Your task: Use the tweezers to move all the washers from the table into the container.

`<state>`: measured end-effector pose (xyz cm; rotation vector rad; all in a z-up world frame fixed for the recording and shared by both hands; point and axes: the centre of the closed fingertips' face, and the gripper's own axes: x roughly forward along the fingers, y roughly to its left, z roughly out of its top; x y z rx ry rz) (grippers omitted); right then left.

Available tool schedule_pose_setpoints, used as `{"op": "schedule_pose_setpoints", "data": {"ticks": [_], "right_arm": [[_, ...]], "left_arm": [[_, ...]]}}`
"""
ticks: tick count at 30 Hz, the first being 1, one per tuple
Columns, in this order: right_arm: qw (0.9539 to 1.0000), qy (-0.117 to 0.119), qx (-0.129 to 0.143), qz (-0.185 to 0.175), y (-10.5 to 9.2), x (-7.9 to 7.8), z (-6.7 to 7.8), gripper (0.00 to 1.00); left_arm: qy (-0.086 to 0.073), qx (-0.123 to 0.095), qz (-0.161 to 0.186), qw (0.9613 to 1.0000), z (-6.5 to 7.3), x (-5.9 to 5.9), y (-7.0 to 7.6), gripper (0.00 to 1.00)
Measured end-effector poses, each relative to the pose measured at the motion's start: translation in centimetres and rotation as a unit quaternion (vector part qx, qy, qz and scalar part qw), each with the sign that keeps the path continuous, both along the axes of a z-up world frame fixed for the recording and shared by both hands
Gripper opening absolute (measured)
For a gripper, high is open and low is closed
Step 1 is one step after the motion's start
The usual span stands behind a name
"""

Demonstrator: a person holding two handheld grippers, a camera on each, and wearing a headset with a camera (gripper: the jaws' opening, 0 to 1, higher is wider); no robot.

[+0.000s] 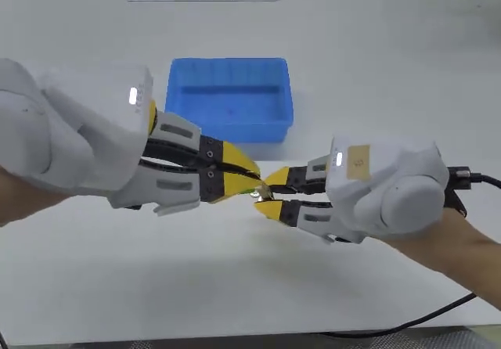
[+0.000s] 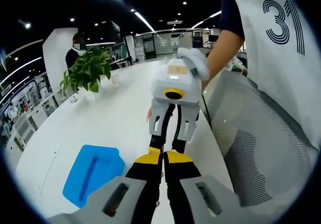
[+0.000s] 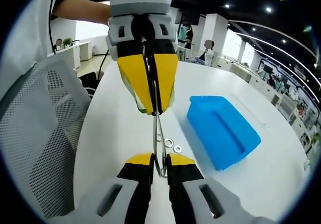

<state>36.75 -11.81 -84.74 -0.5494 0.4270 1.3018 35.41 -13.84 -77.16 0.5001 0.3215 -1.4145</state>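
While left tool (image 3: 152, 107) grips tweezers (image 3: 157, 133) | two washers (image 3: 169, 142) near blue container (image 3: 235, 139)

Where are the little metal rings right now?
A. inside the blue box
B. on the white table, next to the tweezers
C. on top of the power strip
B: two washers lie on the table beside the tweezers, outside the container.

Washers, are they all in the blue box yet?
Not yet. The box looks empty, so nothing is done. Right now the left gripper and right gripper both hold the tweezers between their jaws. Two washers lie on the table near the box, and they are left to move.
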Motion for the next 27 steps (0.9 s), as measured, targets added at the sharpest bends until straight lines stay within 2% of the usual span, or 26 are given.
{"op": "schedule_pose_setpoints", "data": {"ticks": [10, 27], "right_arm": [[0.9998, 0.017, 0.005, -0.007, 0.2, 0.3, -0.5, 0.11], [0.9991, 0.04, -0.001, -0.013, 0.0, 0.5, -1.5, 0.12]], "left_arm": [[0.007, -0.002, 0.002, 1.0, -0.3, 0.6, -0.4, 0.05], [0.023, 0.004, 0.003, 0.9997, -1.3, 1.1, -0.6, 0.05]]}}
